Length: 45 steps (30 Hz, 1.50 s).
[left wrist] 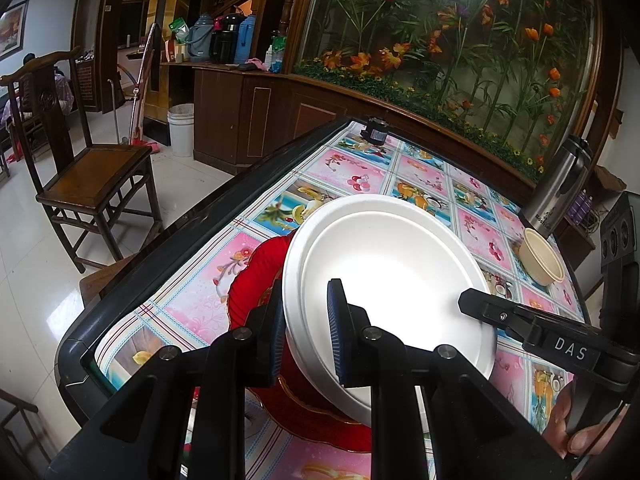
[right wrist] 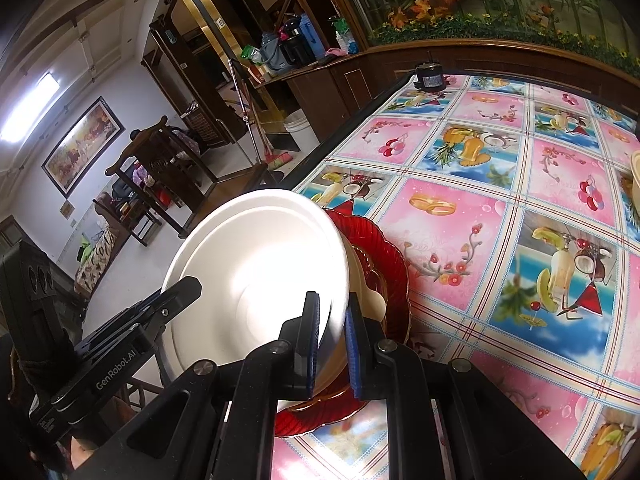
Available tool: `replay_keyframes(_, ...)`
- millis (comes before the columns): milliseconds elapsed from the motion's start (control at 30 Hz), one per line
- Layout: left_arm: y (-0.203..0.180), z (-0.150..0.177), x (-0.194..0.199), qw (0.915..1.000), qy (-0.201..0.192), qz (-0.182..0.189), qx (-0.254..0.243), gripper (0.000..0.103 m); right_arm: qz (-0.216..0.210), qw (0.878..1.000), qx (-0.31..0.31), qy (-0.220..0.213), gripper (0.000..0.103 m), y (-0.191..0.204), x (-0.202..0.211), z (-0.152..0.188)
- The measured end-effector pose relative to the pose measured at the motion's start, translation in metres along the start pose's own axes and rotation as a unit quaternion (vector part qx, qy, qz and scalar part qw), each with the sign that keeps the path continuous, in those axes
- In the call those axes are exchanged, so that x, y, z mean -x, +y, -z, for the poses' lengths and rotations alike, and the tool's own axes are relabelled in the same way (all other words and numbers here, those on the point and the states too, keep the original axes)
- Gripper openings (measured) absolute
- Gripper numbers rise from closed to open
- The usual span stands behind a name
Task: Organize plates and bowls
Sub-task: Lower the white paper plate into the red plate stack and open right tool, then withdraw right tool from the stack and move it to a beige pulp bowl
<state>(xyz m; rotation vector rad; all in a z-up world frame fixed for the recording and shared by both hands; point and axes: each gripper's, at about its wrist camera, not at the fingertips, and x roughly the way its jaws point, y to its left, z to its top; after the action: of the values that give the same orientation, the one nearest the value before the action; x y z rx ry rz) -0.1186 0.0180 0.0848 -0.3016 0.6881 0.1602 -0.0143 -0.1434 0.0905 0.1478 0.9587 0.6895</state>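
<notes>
both grippers, left gripper (left wrist: 306, 326) and right gripper (right wrist: 333, 344), are clamped nearly shut on opposite rims of a white plate (left wrist: 384, 276), held tilted above a red plate (left wrist: 256, 272) on the table (left wrist: 352, 168).

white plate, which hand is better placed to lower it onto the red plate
Neither alone: both grip it. Left gripper and right gripper clamp opposite rims of the white plate, tilted over the red plate. Lower together.
</notes>
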Motion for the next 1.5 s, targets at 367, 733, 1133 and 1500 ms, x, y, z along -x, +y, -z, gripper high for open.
replay_keyframes(367,0.004,0.003,0.002,1.0,0.0,0.0,0.003,0.016,0.0,1.0,0.0,0.0,0.014,0.001,0.001,0.0)
replay_keyframes(733,0.004,0.005,0.005,1.0,0.0,-0.004,0.008,0.019,-0.003,1.0,0.0,-0.006,0.015,0.001,0.006,0.001)
replay_keyframes(1133,0.005,0.005,0.011,0.9999,-0.004,-0.006,0.012,0.019,-0.003,1.0,0.005,-0.009,0.031,0.003,0.009,0.004)
replay_keyframes(1500,-0.005,0.003,0.017,0.9999,-0.011,-0.003,0.004,0.019,-0.008,0.999,-0.019,-0.032,0.031,-0.014,0.025,0.002)
